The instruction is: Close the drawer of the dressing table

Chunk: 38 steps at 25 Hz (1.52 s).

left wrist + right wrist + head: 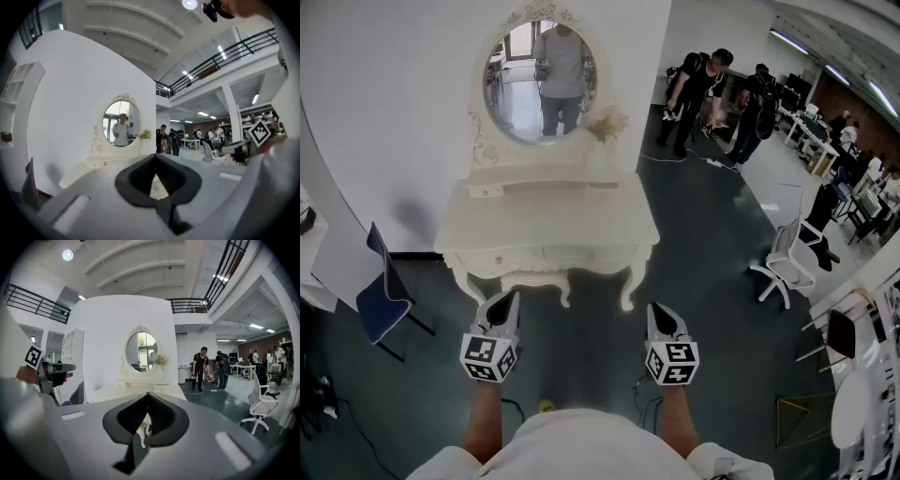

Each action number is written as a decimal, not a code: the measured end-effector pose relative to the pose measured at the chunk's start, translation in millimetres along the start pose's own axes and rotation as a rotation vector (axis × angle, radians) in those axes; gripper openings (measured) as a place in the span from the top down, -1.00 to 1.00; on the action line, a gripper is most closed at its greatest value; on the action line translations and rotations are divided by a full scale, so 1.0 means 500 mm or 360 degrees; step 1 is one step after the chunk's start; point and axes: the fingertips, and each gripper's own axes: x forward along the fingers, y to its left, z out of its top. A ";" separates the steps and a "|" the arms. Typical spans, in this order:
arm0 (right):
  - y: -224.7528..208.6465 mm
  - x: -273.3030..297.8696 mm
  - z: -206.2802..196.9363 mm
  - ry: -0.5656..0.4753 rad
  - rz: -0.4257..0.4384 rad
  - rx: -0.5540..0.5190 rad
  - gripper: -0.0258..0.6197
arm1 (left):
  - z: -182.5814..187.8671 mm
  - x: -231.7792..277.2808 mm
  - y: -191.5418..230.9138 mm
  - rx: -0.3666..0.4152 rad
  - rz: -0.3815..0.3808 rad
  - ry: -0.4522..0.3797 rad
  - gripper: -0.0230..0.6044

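Note:
The white dressing table (546, 221) with an oval mirror (541, 80) stands against the wall ahead of me. A small drawer (486, 191) at the left of its raised shelf sticks out slightly; two front drawers (542, 254) sit flush under the top. My left gripper (502, 302) and right gripper (660, 313) hover side by side over the floor, short of the table's front legs, both shut and holding nothing. In the left gripper view, the left gripper (155, 156) points at the table (101, 161). In the right gripper view, the right gripper (148, 394) points at the table (126, 391).
A blue chair (381, 296) stands left of the table by a white desk corner (309, 246). A white office chair (791, 262) is at the right. Several people (697, 86) stand behind the table to the right. Cables (649, 405) and a small yellow object (546, 406) lie by my feet.

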 end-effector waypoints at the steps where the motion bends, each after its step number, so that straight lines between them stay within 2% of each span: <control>1: 0.000 -0.001 0.000 0.0002 0.0001 -0.0005 0.92 | 0.000 0.000 -0.003 -0.0001 -0.0003 0.0000 0.93; 10: 0.024 0.005 -0.001 0.0006 0.0021 -0.0038 0.92 | -0.006 -0.010 0.003 -0.0013 -0.0007 0.0000 0.93; 16: 0.029 0.006 0.015 -0.0077 0.0012 -0.0034 0.91 | -0.004 -0.014 0.008 0.0000 0.0002 0.0001 0.93; 22: 0.041 0.019 0.005 -0.0048 0.0037 -0.0031 0.89 | -0.014 -0.010 0.005 -0.0001 -0.0019 0.0016 0.93; 28: 0.052 0.033 -0.009 -0.0015 0.0049 -0.0034 0.71 | -0.022 -0.007 0.017 -0.0004 -0.0021 0.0028 0.93; 38: 0.070 0.060 -0.013 -0.0006 0.0040 -0.0037 0.67 | -0.022 0.004 0.028 0.0011 -0.0060 0.0024 0.93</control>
